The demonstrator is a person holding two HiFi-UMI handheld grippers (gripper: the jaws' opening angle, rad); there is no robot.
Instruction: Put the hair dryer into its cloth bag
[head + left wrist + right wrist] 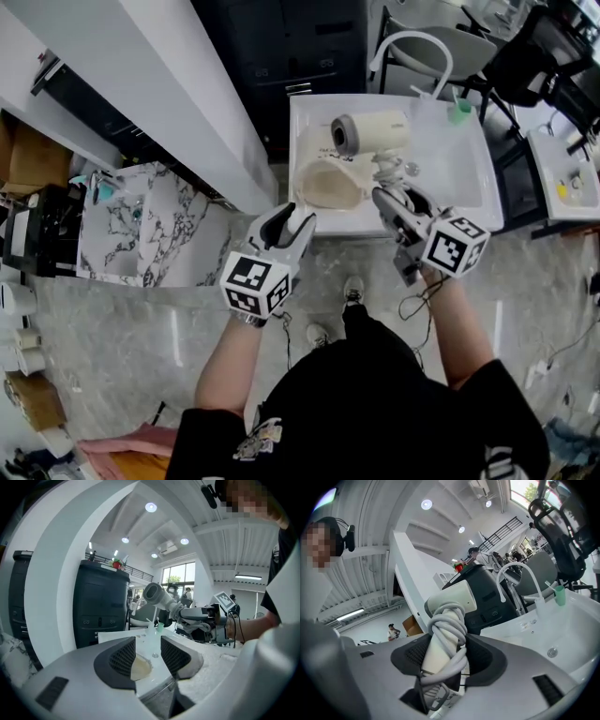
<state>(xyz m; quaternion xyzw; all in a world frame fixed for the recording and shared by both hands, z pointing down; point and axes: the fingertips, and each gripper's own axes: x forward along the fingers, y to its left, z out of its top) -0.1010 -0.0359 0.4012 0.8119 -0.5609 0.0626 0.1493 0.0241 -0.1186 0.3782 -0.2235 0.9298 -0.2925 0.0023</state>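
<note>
Over the white surface [459, 178], the stiff hair dryer [375, 131] is grasped at its handle by the right claw [398, 199]; the limp cloth bag [328, 183] is best pinched at its rim by the released left claw [292, 221].

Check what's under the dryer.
The cloth bag lies on the white counter below the dryer, which the right gripper holds by its cord-wrapped handle. The dryer's body hides the bag's far end.
</note>
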